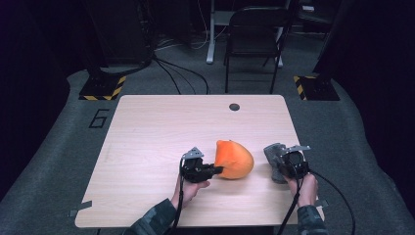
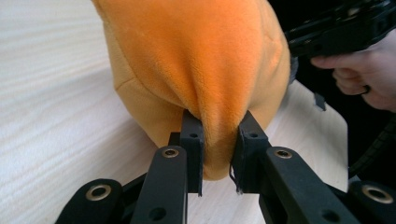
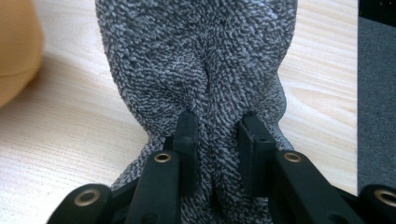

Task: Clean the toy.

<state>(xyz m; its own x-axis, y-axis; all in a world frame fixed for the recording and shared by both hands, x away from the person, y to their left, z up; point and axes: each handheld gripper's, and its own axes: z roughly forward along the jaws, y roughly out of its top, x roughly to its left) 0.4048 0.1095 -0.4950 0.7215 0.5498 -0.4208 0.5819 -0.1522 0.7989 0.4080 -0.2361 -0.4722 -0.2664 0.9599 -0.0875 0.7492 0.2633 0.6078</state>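
Note:
An orange plush cloth [image 1: 235, 159] bulges up in a rounded heap near the middle of the wooden table [image 1: 147, 132]. My left gripper [image 1: 219, 170] reaches it from the left and is shut on a fold of its edge. In the left gripper view the orange plush cloth [image 2: 201, 70] is pinched between both pads, with the left gripper [image 2: 217, 154] low over the tabletop. A grey terry cloth [image 1: 274, 155] lies at the right side. My right gripper [image 1: 286, 164] is shut on it. In the right gripper view the grey terry cloth [image 3: 196, 65] bunches between the pads of the right gripper [image 3: 218, 149].
A round grommet hole [image 1: 234, 106] sits near the table's far edge. A black folding chair [image 1: 254, 34] stands beyond the table, with cables on the floor around it. The right table edge [image 1: 298, 147] runs close to the grey cloth.

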